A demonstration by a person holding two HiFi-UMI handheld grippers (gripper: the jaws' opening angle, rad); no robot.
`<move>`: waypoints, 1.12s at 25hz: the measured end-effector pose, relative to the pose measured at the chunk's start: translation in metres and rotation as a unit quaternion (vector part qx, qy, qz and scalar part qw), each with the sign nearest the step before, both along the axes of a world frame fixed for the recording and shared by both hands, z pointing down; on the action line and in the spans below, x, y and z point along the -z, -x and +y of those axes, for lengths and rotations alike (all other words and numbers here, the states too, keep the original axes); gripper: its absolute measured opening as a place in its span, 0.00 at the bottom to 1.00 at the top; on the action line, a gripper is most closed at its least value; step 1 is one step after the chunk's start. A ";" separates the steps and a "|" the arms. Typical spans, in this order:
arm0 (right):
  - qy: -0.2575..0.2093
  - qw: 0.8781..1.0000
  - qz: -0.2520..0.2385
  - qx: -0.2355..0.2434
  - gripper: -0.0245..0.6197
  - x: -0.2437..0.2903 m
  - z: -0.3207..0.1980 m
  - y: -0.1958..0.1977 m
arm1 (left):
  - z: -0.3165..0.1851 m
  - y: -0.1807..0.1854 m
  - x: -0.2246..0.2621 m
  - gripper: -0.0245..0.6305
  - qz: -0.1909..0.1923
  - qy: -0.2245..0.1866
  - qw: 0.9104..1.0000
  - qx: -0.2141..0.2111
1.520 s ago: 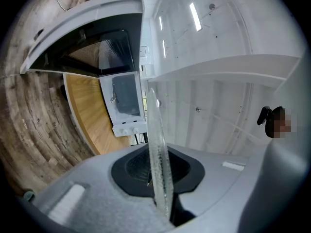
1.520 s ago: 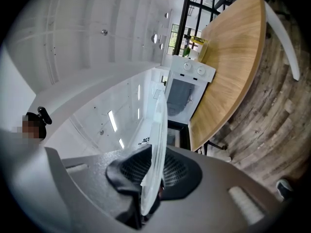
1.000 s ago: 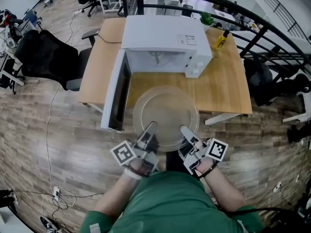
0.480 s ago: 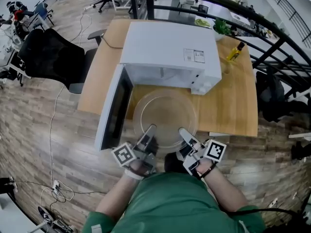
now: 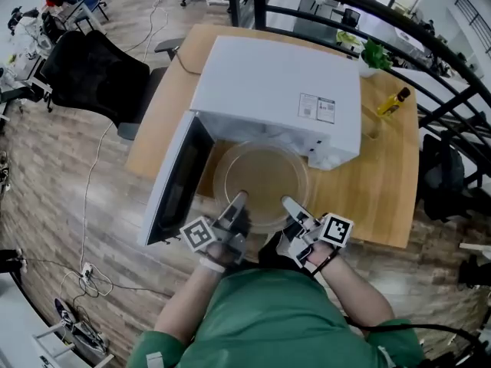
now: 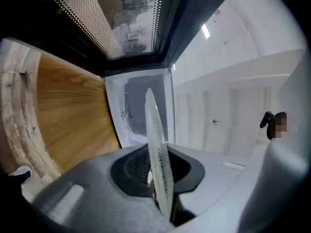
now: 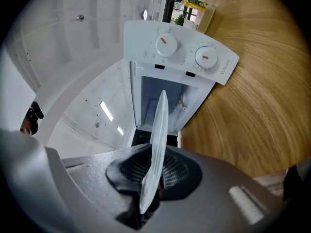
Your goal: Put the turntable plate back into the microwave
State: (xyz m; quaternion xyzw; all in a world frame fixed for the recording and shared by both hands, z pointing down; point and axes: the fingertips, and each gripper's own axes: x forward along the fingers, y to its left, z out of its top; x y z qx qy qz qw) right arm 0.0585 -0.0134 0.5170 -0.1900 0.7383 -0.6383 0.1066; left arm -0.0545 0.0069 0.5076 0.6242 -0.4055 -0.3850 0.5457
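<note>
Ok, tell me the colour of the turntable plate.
The turntable plate is clear, colourless glass; the head view shows it best.

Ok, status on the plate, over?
Both shut on the plate rim, left gripper and right gripper. Plate level at the microwave mouth, door open. Nothing seen in the way.

Right gripper [image 7: 151,178] clamped on the rim of the plate [image 7: 159,123], clear plate seen edge-on, aimed at the open microwave [image 7: 181,57], two orange-marked dials on its panel, wooden table [image 7: 252,106] at right, yellow bottle [image 7: 193,3] behind
</note>
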 end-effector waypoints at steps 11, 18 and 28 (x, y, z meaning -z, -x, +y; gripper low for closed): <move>-0.002 1.000 0.005 0.001 0.12 -0.031 -0.053 0.016 | -0.053 0.015 -0.029 0.11 -0.004 0.007 1.000 0.002; -0.007 1.000 0.019 -0.019 0.12 -0.061 -0.076 0.028 | -0.081 0.027 -0.061 0.11 0.003 0.014 1.000 -0.024; -0.004 0.999 0.036 -0.033 0.13 -0.090 -0.100 0.038 | -0.109 0.038 -0.089 0.11 0.007 0.036 0.998 -0.043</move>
